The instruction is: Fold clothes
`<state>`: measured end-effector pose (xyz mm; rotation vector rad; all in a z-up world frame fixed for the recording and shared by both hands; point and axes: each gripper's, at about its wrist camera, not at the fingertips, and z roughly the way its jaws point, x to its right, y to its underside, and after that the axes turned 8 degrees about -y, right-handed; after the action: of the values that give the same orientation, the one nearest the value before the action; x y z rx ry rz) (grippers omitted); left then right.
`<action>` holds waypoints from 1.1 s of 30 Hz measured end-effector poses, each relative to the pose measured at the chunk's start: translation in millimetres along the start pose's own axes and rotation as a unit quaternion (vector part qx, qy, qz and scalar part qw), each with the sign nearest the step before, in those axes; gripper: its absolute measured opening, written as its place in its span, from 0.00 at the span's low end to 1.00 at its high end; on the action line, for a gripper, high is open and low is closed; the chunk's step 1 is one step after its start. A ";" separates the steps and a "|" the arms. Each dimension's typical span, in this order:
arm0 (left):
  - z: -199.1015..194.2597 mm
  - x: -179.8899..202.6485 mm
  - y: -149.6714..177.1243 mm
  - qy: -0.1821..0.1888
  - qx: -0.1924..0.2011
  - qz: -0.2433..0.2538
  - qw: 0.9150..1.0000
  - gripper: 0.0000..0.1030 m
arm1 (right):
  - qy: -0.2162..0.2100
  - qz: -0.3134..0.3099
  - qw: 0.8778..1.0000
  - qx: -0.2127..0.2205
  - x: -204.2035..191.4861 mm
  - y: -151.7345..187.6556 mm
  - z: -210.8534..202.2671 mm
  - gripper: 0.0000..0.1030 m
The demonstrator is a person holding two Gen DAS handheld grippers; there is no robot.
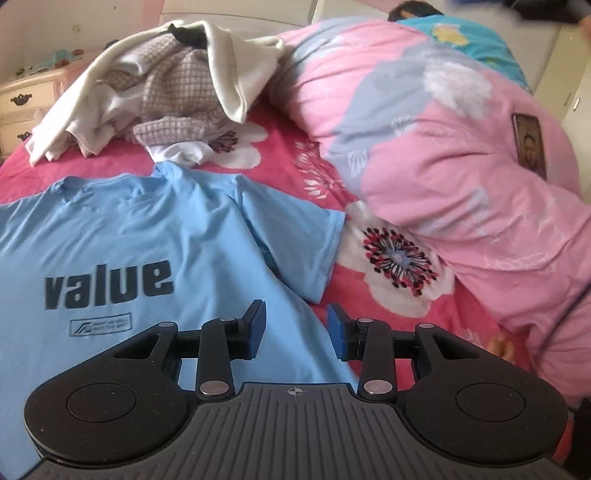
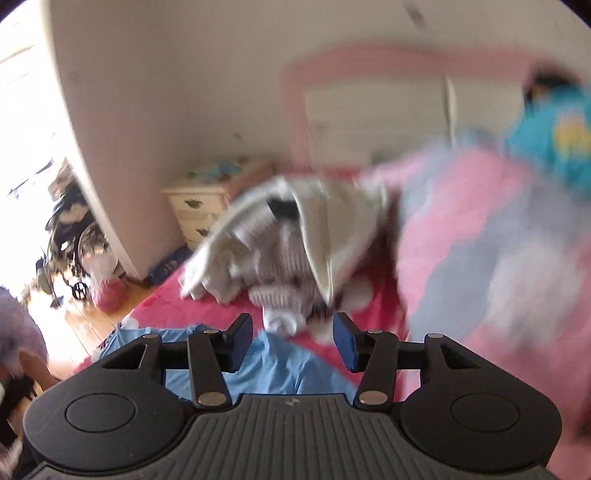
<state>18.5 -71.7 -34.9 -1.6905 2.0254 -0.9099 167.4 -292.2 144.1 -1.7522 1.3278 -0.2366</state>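
A light blue T-shirt (image 1: 129,229) printed "value" lies flat, front up, on the red floral bed sheet (image 1: 295,162), one short sleeve spread to the right. My left gripper (image 1: 296,314) hovers over the shirt's right side, open, with nothing between its blue pads. In the blurred right wrist view, my right gripper (image 2: 292,328) is open and empty above the blue T-shirt (image 2: 280,365), pointing toward a heap of unfolded clothes (image 2: 288,236). The heap of clothes (image 1: 177,85), cream, checked and white, sits beyond the shirt's collar.
A bunched pink and grey duvet (image 1: 461,166) fills the right side of the bed, with a phone (image 1: 530,146) lying on it and a person in a teal top (image 1: 461,33) behind it. A cream nightstand (image 1: 26,99) stands left of the bed. A sleeve (image 2: 22,343) shows at the left edge.
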 end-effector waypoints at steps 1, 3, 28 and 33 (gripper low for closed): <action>7.4 -0.9 0.6 0.006 -0.004 -0.004 1.000 0.35 | 0.007 0.031 0.999 -0.021 16.8 16.3 24.2 0.46; 20.6 -4.2 1.1 0.020 -0.008 -0.003 1.000 0.35 | 0.026 0.087 0.993 -0.074 49.9 57.1 74.1 0.45; 88.1 -41.3 0.6 0.070 -0.013 -0.012 0.997 0.35 | 0.159 0.218 0.958 -0.100 145.9 143.6 191.4 0.43; 88.8 -33.2 5.4 0.076 -0.016 0.000 0.997 0.35 | 0.145 0.225 0.961 -0.072 150.4 146.1 195.4 0.31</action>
<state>78.2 -61.5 -108.0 -1.6840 2.1480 -1.0399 250.4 -318.5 -129.0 -1.5182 1.9599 -0.1452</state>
